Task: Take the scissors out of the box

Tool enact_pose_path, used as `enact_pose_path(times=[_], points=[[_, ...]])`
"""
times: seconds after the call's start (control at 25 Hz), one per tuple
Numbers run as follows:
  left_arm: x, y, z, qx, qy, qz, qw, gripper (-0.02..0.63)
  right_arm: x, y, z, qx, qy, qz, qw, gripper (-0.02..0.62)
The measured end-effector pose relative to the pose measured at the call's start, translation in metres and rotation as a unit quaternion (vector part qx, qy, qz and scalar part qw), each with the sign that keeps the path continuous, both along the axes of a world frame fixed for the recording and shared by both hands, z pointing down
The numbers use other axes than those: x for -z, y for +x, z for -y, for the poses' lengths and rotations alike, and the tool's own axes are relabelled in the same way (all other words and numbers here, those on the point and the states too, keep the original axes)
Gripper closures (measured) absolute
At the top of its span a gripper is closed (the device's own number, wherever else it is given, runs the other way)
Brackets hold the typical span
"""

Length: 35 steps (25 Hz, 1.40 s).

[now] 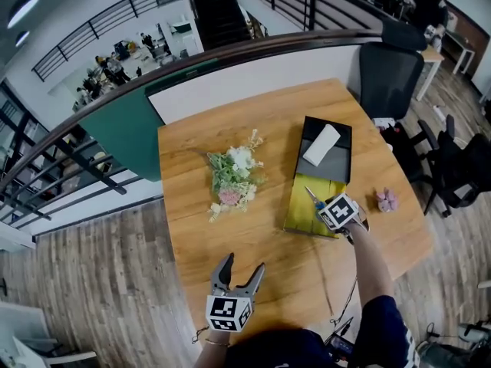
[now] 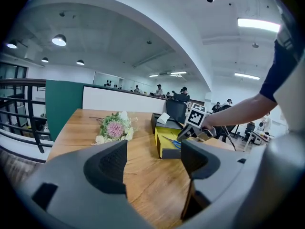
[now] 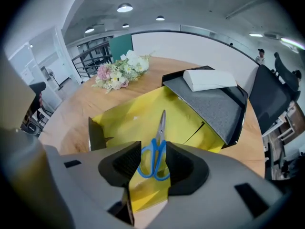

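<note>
Left gripper [image 1: 242, 271]: jaws apart, empty | right gripper [image 3: 153, 152]: jaws part-open, poised over blue handles, not pinching | scissors [image 3: 161, 128]: flat on yellow floor of box [image 3: 124, 120] | tip: sink lower, close squarely across both handles, lift straight up.

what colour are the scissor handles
Blue; the scissor handles show best in the right gripper view.

A box [image 1: 298, 211] lies open on the table [image 1: 230, 251]. The scissors [image 1: 314, 198] lie in the box's near half and a flat pack [image 1: 321, 145] in its far half. A bouquet [image 1: 232, 176] lies left of the box, and a small object [image 1: 387, 200] lies to its right.
</note>
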<state>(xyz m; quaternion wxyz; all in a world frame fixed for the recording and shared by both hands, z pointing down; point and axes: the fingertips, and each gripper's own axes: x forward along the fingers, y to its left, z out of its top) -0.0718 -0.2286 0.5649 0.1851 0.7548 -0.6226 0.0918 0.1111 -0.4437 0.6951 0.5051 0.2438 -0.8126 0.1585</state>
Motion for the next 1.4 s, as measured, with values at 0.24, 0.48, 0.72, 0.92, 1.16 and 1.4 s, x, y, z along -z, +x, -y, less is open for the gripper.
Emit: enact_pose_path(times=[0.24, 0.48, 0.72, 0.92, 1.16, 1.4], points=[[-0.005, -0.009, 0.004, 0.011, -0.008, 0.000, 0.9999, 0.255, -0.026, 0.001, -0.005, 0.050, -0.048, -0.063, 0.996, 0.405], [-0.006, -0.018, 0.005, 0.025, -0.014, 0.002, 0.9996, 0.256, -0.034, 0.006, 0.002, 0.022, -0.075, -0.072, 0.994, 0.412], [-0.010, -0.024, 0.004, 0.035, -0.020, 0.002, 0.9992, 0.256, -0.044, 0.017, -0.007, 0.026, -0.104, -0.101, 0.989, 0.428], [-0.012, -0.018, 0.008, 0.025, -0.022, -0.009, 0.9994, 0.263, -0.046, 0.014, -0.006, 0.024, -0.107, -0.099, 0.989, 0.433], [-0.010, -0.001, 0.006, -0.007, -0.019, -0.022, 0.9996, 0.275, -0.045, 0.015, -0.003, 0.010, -0.089, -0.094, 0.991, 0.499], [-0.005, -0.006, -0.001, -0.006, -0.014, -0.015, 0.9998, 0.293, -0.040, 0.017, 0.001, -0.027, -0.059, -0.080, 0.995, 0.502]])
